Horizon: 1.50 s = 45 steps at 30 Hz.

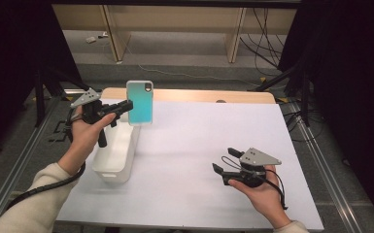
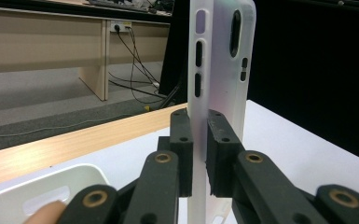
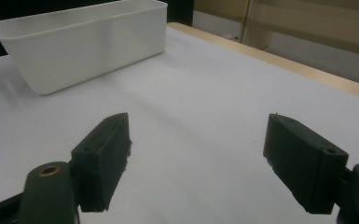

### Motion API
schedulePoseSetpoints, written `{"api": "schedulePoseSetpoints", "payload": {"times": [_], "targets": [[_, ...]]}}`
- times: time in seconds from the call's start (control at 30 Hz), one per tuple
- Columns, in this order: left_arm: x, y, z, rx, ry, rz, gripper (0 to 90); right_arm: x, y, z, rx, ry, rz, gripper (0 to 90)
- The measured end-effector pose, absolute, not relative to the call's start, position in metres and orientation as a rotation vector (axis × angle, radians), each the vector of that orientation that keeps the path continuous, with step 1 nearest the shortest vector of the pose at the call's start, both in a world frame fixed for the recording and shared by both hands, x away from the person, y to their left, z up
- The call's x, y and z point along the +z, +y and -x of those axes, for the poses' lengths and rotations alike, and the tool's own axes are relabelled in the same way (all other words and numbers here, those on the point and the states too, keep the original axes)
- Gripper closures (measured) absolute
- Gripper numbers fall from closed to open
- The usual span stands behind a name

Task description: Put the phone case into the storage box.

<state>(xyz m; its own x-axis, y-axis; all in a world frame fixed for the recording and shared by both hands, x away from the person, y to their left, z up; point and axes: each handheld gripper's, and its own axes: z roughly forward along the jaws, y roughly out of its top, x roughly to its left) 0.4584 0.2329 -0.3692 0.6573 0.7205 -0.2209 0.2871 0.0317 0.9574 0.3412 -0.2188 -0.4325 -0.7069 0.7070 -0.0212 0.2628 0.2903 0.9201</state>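
Note:
A phone case (image 1: 140, 102) with a teal inside and white rim is held upright above the table's far left, over the far end of a white bin (image 1: 116, 152). My left gripper (image 1: 126, 106) is shut on its lower left edge. In the left gripper view the case (image 2: 219, 65) rises edge-on between the two black jaws of that gripper (image 2: 199, 154), showing its button slots and camera cutout. My right gripper (image 1: 222, 163) hovers low over the white mat near the front right, open, with nothing between its jaws (image 3: 200, 161).
The white bin (image 3: 81, 44) stands along the mat's left edge. A white mat (image 1: 204, 145) covers most of the wooden table (image 1: 199, 95). Desks and loose cables stand on the floor beyond the far edge.

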Motion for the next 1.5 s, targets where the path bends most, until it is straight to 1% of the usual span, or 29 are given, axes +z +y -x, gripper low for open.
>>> {"api": "schedulePoseSetpoints", "payload": {"times": [1.5], "targets": [[-0.370, 0.254, -0.475, 0.454, 0.904, -1.554, 82.3, -0.434, -0.218, -0.339, 1.410, 2.137, -0.875, 23.9]]}}
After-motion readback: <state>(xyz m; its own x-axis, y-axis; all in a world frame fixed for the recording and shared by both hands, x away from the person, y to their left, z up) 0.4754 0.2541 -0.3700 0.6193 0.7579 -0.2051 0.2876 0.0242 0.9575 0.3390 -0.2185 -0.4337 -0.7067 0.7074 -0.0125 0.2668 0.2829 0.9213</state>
